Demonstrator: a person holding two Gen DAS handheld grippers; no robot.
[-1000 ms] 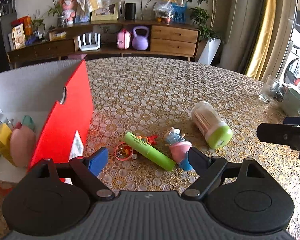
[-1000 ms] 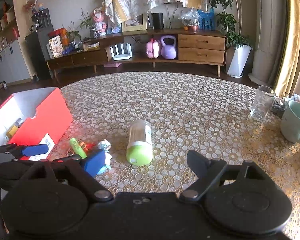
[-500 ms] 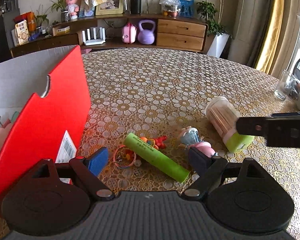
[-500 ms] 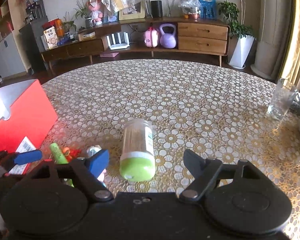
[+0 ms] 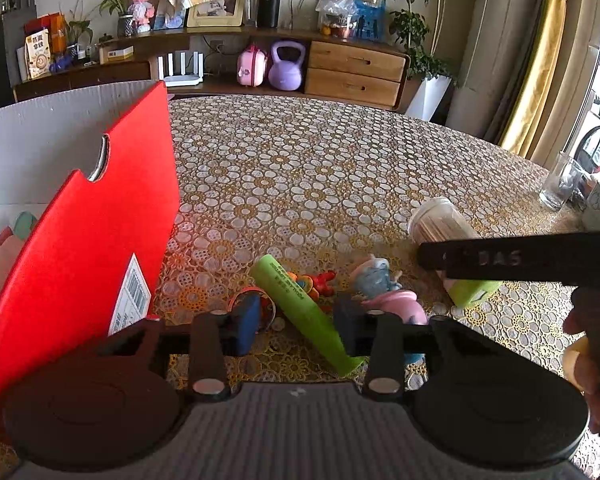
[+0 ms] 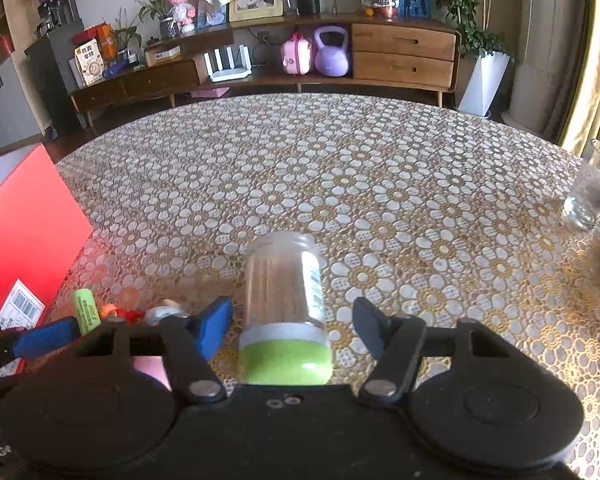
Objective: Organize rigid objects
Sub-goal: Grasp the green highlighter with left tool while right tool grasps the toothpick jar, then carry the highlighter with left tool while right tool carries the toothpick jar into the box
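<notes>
On the table: loose items by the red box (image 5: pixel 80 248) — green tube (image 5: pixel 300 312), toothpick jar (image 6: pixel 284 300), pink-and-blue figurine (image 5: pixel 384 292), small orange-red toy (image 5: pixel 314 282), ring-shaped trinket partly hidden behind a fingertip.
Progress: judged partway — a few things sit inside the box at far left (pinkish shapes, hard to identify); at least five pieces not yet packed.
Left gripper (image 5: pixel 296 322): jaws moderately apart, straddling the green tube, which lies on the cloth between the fingertips and runs diagonally; no clear contact with either pad, nothing lifted.
Right gripper (image 6: pixel 290 328): jaws wide, one fingertip on each side of the toothpick jar, green cap toward the camera; gaps visible both sides — not gripping.
Jar position: lying on its side on the table, right of the figurine, well apart from the box.
Remaining: both closes, then carry to the box.
Background: drinking glass (image 6: pixel 592 192) at table edge.
</notes>
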